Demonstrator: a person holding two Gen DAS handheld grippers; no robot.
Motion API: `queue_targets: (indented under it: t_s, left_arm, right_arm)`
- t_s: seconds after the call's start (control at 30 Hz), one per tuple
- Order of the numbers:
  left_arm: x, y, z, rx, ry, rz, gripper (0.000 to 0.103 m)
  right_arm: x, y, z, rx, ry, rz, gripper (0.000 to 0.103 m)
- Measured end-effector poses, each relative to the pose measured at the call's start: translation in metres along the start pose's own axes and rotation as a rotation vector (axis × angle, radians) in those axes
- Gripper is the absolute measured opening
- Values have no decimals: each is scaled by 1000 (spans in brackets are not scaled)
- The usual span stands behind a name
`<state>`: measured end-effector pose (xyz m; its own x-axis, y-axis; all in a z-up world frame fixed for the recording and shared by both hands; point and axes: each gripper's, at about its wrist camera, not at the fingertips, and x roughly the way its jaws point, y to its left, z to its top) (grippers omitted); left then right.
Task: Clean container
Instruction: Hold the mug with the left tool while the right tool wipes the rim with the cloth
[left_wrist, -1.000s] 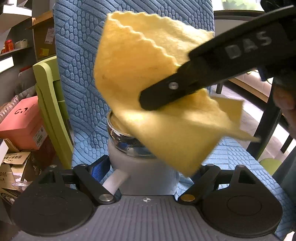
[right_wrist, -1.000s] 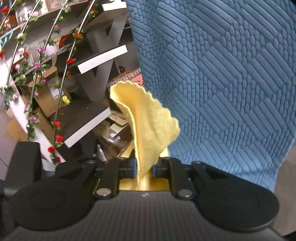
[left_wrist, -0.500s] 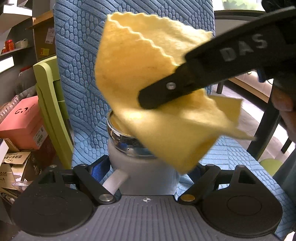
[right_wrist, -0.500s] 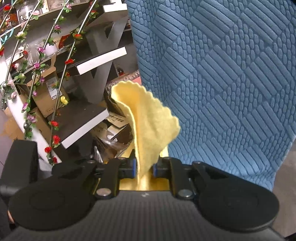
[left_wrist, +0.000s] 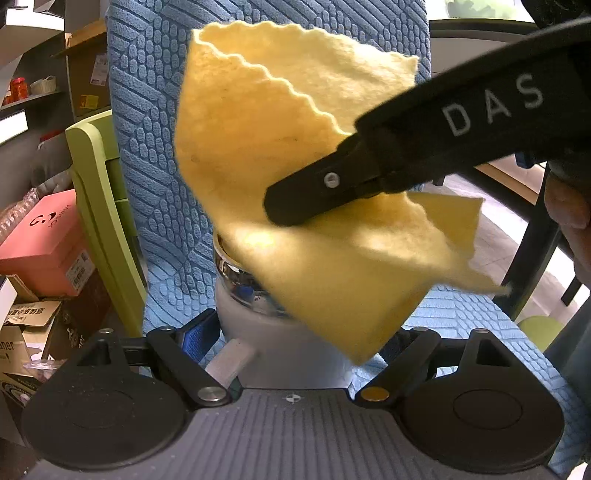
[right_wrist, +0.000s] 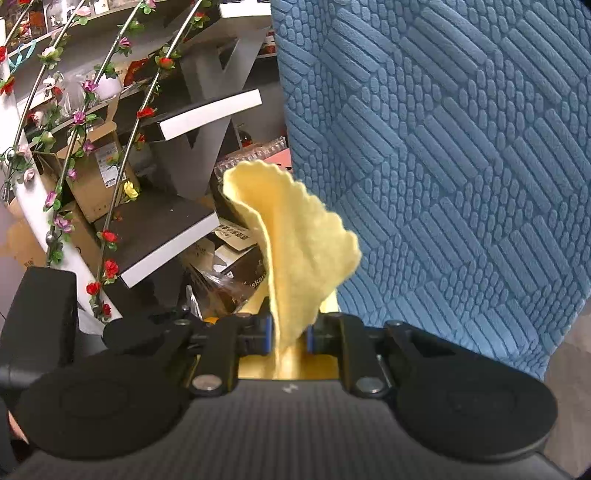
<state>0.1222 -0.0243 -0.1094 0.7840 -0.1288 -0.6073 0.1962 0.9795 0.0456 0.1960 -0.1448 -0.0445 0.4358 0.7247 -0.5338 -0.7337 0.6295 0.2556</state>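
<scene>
My left gripper is shut on a pale grey container with a shiny steel rim and holds it upright, close to the camera. A yellow cloth hangs over the container's mouth and hides most of the opening. My right gripper comes in from the upper right and is shut on that cloth. In the right wrist view the cloth stands up between the blue pads of the right gripper. The container's inside is hidden.
A chair covered in blue textured fabric stands right behind the container and also fills the right wrist view. A green chair, a pink box and cardboard boxes are at the left. Stairs with flower garlands are far left.
The right gripper and the cloth have shifted slightly to the left over the container's mouth. The left gripper and the container have stayed put.
</scene>
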Motion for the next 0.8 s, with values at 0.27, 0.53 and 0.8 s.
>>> queue_targets:
  t_s: [0.27, 0.53, 0.8]
  left_arm:
    - [3, 1, 1, 4, 2, -7, 89]
    - [5, 1, 1, -8, 2, -8, 89]
    - [5, 1, 1, -9, 2, -10, 89]
  right_arm:
    - [-10, -3, -1, -3, 33, 21, 16]
    - [-7, 5, -2, -37, 28, 10, 17]
    - [-10, -3, -2, -12, 23, 3, 17]
